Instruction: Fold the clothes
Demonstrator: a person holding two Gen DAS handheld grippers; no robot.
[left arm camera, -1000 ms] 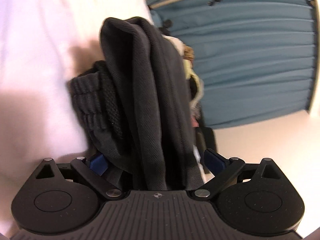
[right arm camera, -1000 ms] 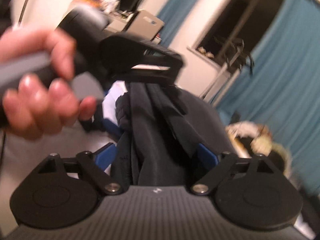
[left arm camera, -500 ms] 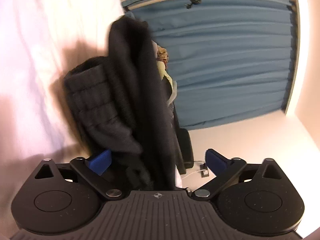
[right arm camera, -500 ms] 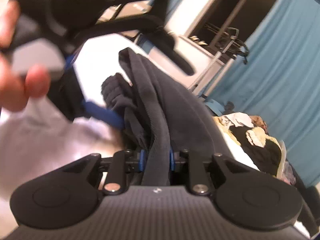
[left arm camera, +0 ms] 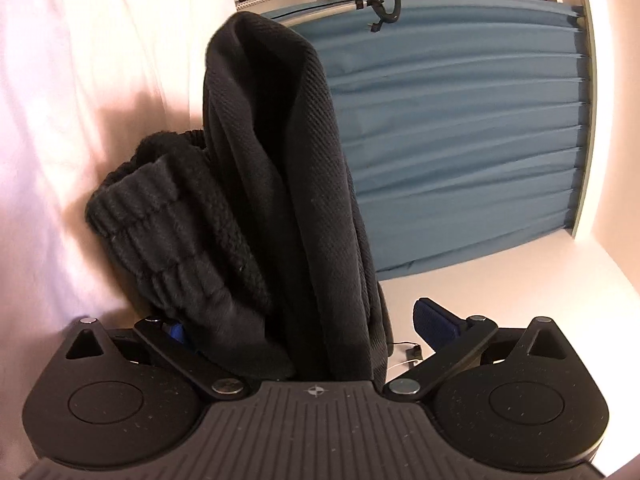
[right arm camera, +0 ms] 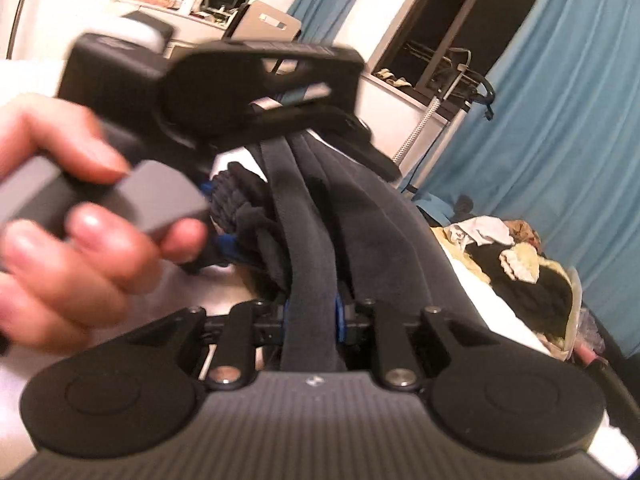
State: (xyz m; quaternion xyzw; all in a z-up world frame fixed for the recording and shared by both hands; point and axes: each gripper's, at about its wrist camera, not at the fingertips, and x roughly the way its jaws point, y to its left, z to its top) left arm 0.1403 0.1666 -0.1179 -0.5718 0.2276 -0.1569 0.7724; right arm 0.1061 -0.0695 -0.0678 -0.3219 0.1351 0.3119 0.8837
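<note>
Dark garment now inside right hand-held gripper, previously open.

The dark garment fills most of the gap between the spread left fingers – free room only at its right (blue curtain beyond) – while white bedding blocks the left

Warm indoor light is falling on both views. The white wrinkled bedsheet is glaring pinkish at left, and the bunched black knitted garment is casting a soft shadow on it. The person's left hand is looking motion-blurred. Fisheye distortion is bending the pleated blue curtain, and corners are darkening.
</note>
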